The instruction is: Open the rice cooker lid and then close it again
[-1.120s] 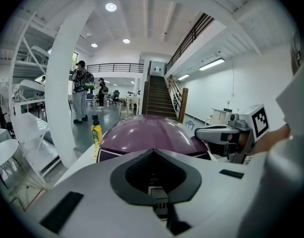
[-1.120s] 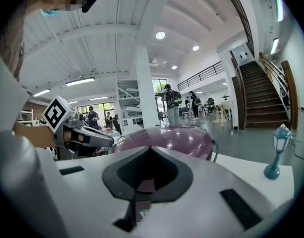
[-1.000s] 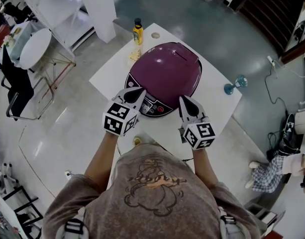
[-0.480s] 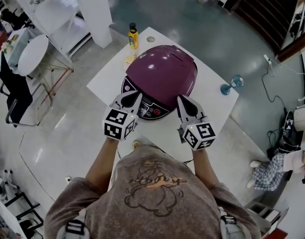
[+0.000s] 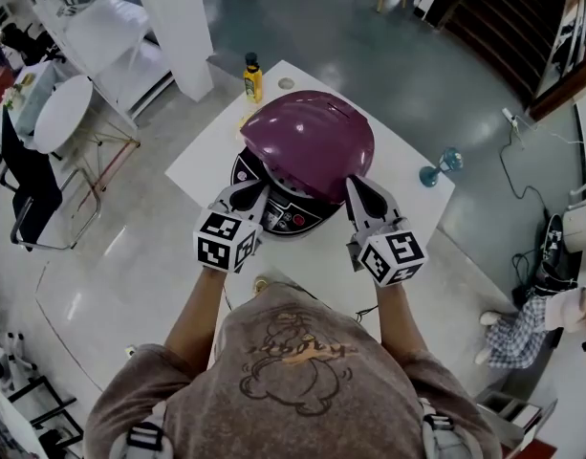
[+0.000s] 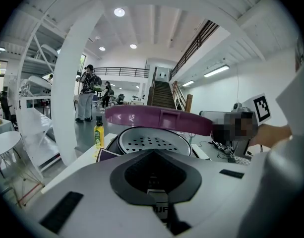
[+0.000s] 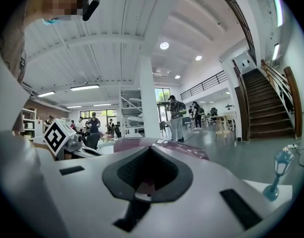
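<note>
While both claws are pressed together with nothing pinched between them, the lid (image 5: 307, 142) stands part-way up and tilted, its front rim clear of the cooker (image 5: 273, 216). The right claw (image 5: 359, 187) points at that front rim on its right side. Its tips are at the rim's edge, though whether they touch it cannot be told. In the right gripper view the purple lid (image 7: 127, 144) sits just ahead of the closed tips of the right claw (image 7: 151, 150).

The left claw (image 5: 247, 195) lies beside the right one, its tips over the cooker's front panel, with the lid (image 6: 156, 119) ahead of it and above. Under the raised rim, just past the left claw (image 6: 154, 152), a perforated inner plate (image 6: 152, 140) shows.

A yellow bottle (image 5: 252, 76) stands well beyond the left claw, ahead and to its left, at the table's (image 5: 202, 156) far edge. A blue glass (image 5: 436, 168) stands well to the right of the right claw.
</note>
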{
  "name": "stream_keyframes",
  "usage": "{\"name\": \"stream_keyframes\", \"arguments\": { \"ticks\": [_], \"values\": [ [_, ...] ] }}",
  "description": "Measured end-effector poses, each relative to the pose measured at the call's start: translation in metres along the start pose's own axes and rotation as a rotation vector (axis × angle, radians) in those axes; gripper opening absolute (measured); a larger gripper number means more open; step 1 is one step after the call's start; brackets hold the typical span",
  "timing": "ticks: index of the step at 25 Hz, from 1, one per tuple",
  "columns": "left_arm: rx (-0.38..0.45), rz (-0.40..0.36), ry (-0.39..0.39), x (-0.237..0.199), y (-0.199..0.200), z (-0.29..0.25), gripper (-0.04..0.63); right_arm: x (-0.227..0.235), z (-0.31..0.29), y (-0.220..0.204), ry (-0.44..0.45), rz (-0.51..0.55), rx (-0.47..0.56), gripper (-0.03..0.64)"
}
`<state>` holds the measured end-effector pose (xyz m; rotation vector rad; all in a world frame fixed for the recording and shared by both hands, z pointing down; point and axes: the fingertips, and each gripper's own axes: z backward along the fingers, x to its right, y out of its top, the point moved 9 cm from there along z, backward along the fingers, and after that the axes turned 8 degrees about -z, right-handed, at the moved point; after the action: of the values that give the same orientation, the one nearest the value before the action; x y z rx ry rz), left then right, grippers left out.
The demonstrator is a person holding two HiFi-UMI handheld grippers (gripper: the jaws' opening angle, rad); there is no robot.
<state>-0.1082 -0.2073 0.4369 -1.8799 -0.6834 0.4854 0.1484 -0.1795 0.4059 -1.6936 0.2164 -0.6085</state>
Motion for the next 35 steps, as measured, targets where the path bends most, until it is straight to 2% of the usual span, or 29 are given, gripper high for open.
{"name": "stream_keyframes", "arguments": {
  "ticks": [14, 35],
  "values": [
    [-0.005, 0.013, 0.008, 0.001, 0.001, 0.000, 0.020, 0.021, -0.001, 0.036, -0.038, 0.053, 0.064, 0.003],
    [0.000, 0.018, 0.016, 0.001, 0.000, -0.001, 0.020, 0.085, -0.026, 0.102, -0.124, 0.109, 0.135, 0.002]
  ]
}}
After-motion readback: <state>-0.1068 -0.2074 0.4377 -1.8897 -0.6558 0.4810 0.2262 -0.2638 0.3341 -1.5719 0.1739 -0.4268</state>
